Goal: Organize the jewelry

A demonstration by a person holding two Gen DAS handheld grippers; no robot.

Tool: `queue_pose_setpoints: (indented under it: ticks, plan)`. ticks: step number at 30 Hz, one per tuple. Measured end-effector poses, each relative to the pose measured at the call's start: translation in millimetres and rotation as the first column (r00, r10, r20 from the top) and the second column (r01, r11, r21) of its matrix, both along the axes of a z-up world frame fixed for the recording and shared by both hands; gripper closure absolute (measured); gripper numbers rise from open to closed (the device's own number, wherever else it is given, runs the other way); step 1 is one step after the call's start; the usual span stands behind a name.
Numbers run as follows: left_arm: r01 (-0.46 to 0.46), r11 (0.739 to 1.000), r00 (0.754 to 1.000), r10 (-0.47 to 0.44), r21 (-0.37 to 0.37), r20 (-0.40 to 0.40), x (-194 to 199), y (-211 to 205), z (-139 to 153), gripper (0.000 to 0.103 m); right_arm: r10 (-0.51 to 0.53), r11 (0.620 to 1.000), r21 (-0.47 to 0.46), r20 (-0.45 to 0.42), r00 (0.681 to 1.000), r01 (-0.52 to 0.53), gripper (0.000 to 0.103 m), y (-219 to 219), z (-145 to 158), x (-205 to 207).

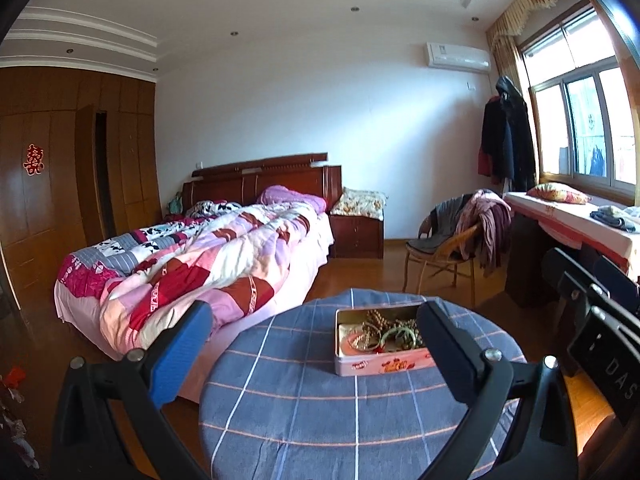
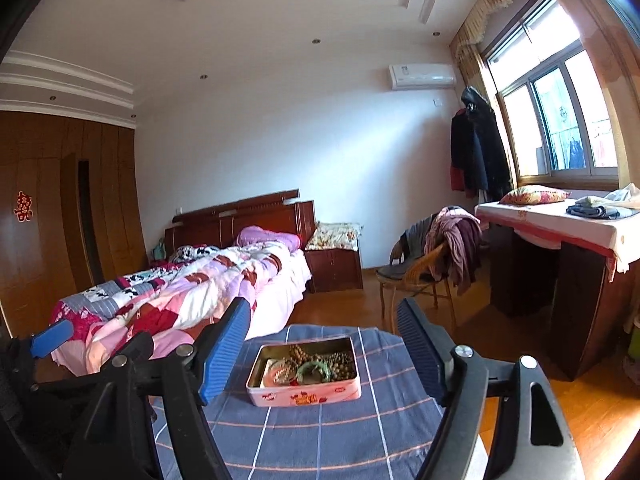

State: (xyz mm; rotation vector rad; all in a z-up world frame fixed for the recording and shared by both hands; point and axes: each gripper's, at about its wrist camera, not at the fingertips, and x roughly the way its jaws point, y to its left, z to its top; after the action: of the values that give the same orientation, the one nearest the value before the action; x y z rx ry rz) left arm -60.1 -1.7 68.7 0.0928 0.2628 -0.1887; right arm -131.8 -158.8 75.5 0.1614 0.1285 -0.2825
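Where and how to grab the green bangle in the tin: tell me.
Take the green bangle by the top arc of its ring, coming straight down from above. It lies tilted on the beads inside the open tin, whose walls block a sideways approach. A judgement only.

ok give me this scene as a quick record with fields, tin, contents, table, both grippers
tin: open pink tin, lid not in view, on the round table
contents: brown beads, a green bangle and other jewelry, tangled together
table: covered by a blue checked cloth
left gripper: fingers apart, nothing between them, raised in front of the tin
right gripper: fingers apart, nothing held, raised in front of the tin
loose jewelry on cloth: none visible
background: bed, chair with clothes, window
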Motion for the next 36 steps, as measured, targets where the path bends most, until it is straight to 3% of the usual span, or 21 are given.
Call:
queue_pose_setpoints:
  ticks: [36]
  plan:
    - [-0.018, 1.0, 1.0, 0.018, 0.001, -0.022, 1.0, 0.4, -1.2, 0.0, 0.0, 1.0, 0.014, -0.018, 1.0, 0.0, 0.027, 1.2, -6.4, 4.8]
